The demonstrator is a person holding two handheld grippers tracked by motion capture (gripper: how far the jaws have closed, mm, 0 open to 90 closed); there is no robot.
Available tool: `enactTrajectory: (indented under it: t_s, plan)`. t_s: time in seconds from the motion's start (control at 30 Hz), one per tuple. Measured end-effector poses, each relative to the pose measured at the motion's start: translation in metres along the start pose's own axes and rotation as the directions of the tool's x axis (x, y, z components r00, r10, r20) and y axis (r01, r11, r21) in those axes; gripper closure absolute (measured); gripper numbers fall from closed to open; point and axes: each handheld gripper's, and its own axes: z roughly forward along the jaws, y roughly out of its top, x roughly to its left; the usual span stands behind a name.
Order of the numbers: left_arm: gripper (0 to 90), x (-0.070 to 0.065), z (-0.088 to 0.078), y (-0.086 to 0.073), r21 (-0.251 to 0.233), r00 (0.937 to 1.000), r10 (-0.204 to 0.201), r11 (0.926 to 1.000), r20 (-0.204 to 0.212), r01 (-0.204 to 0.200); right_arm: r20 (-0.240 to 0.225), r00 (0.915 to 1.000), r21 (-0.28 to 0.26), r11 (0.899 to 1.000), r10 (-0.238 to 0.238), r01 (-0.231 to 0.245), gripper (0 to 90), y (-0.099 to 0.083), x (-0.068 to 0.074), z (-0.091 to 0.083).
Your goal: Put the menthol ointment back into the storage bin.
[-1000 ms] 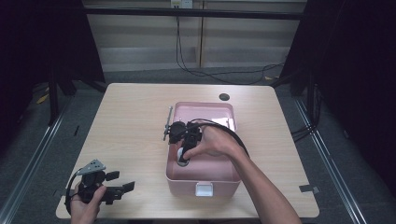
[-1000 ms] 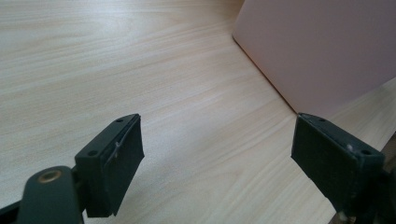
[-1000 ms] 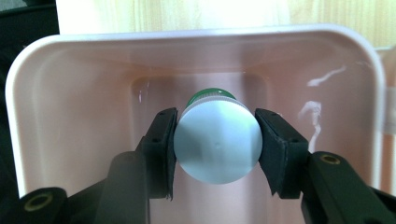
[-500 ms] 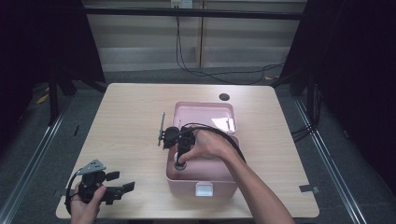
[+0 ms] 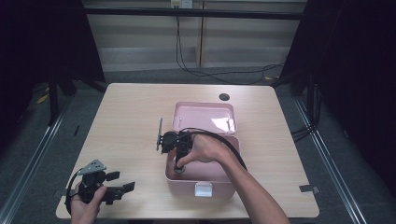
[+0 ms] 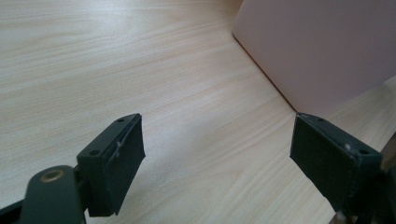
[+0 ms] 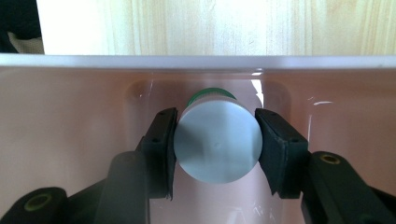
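From the high view, a pink box (image 5: 201,179) stands open near the front edge of the table (image 5: 121,116), right of the middle, its lid (image 5: 204,117) laid back toward the far edge. The right gripper (image 5: 179,166) points down into the box at its left end, with the right hand (image 5: 205,149) around it and a black cable looping over the wrist. The left gripper (image 5: 122,188) rests at the table's front left corner, held in the left hand (image 5: 86,207), well apart from the box. A small dark round mark (image 5: 224,97) sits near the far edge.

In the left gripper view, the jaws stand spread wide with nothing but bare table between them; the box's pink wall (image 6: 322,46) rises just beyond the right jaw.

In the right gripper view, the pads (image 7: 164,140) pinch a white bottle (image 7: 217,142) by its sides, inside the box against its wall. A green rim shows at the bottle's far end. No writing or label can be read on it.
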Motion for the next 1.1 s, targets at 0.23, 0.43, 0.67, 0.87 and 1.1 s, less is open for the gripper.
enactTrajectory:
  t_s: [0.23,0.43,0.67,0.87,1.1]
  plan:
    - [17.4,0.0,0.0,0.0,0.002,1.0,0.002,1.0,-0.003,-0.002,0.005,1.0,-0.002,1.0,0.006,-0.006,51.4,0.0,0.0,0.006]
    - [17.4,0.0,0.0,0.0,0.001,1.0,-0.001,1.0,-0.002,0.001,0.003,0.9998,-0.016,1.0,0.019,-0.018,51.3,0.0,-0.001,0.011]
    - [17.4,0.0,0.0,0.0,0.001,1.0,-0.003,1.0,-0.004,0.003,0.001,0.9995,-0.018,0.999,0.03,-0.03,51.3,-0.001,-0.001,0.017]
    - [17.4,0.0,0.0,0.0,0.003,1.0,0.001,1.0,-0.005,-0.001,0.005,0.9993,-0.038,0.999,0.036,-0.036,51.2,0.0,-0.001,0.021]
    - [17.4,0.001,0.0,0.0,0.002,1.0,-0.001,1.0,-0.002,0.001,-0.002,0.9989,-0.028,0.999,0.047,-0.047,51.1,-0.001,-0.003,0.026]
